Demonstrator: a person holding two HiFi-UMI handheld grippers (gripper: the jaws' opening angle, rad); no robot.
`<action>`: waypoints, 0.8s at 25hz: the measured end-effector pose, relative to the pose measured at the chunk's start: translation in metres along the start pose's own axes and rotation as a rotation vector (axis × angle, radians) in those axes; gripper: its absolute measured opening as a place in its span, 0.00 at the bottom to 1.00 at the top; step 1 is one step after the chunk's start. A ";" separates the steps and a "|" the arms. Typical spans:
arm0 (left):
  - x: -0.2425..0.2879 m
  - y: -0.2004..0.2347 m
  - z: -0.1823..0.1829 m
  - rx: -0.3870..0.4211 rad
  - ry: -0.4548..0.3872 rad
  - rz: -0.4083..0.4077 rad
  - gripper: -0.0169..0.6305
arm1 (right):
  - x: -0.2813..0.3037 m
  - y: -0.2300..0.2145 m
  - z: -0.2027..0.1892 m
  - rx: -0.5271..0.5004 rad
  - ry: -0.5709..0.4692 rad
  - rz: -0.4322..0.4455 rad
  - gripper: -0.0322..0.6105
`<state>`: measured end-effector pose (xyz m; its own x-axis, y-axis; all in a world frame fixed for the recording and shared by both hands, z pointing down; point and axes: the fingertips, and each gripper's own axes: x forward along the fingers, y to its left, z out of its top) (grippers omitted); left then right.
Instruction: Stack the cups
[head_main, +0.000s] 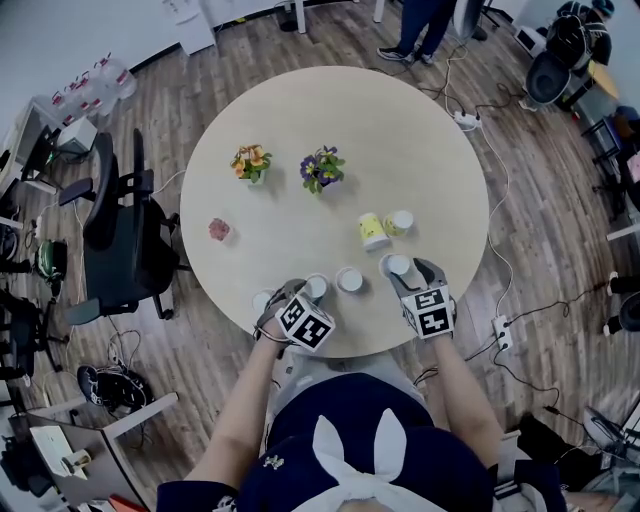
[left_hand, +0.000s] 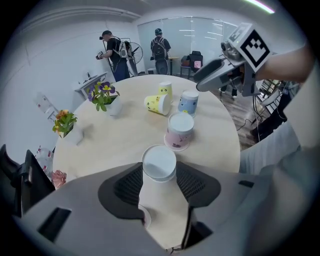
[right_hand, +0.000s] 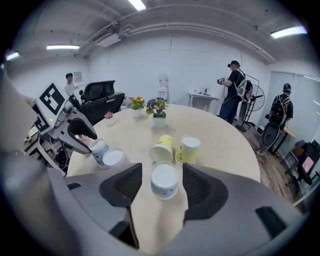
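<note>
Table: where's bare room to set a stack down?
Bare: the table's middle, between the orange flowers, purple flowers and the near row of cups; also the far rim. Crowded: the near edge, four cups plus left gripper and right gripper; and by the two yellow cups.

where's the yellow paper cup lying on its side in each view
Head view: the yellow paper cup on its side, right of centre, beside the standing yellow cup.
Left gripper view: upper middle, beyond the pink cup.
Right gripper view: centre, left of the standing yellow cup.
Shared landmark: the pot of purple flowers, beyond it in all three.
</note>
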<state>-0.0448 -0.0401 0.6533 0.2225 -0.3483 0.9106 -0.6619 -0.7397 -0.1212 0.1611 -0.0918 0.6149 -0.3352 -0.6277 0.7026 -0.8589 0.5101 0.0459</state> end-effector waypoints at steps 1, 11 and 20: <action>0.001 0.000 0.002 0.003 -0.003 -0.001 0.36 | 0.004 -0.003 -0.004 0.002 0.018 0.005 0.45; 0.004 0.001 0.020 0.008 -0.021 -0.021 0.36 | 0.025 0.003 -0.020 0.011 0.113 0.080 0.39; 0.005 0.000 0.022 0.002 -0.035 -0.022 0.36 | 0.018 0.035 -0.027 0.010 0.102 0.134 0.39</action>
<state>-0.0279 -0.0551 0.6492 0.2620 -0.3516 0.8987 -0.6553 -0.7485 -0.1018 0.1349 -0.0695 0.6483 -0.4068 -0.4910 0.7704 -0.8130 0.5791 -0.0603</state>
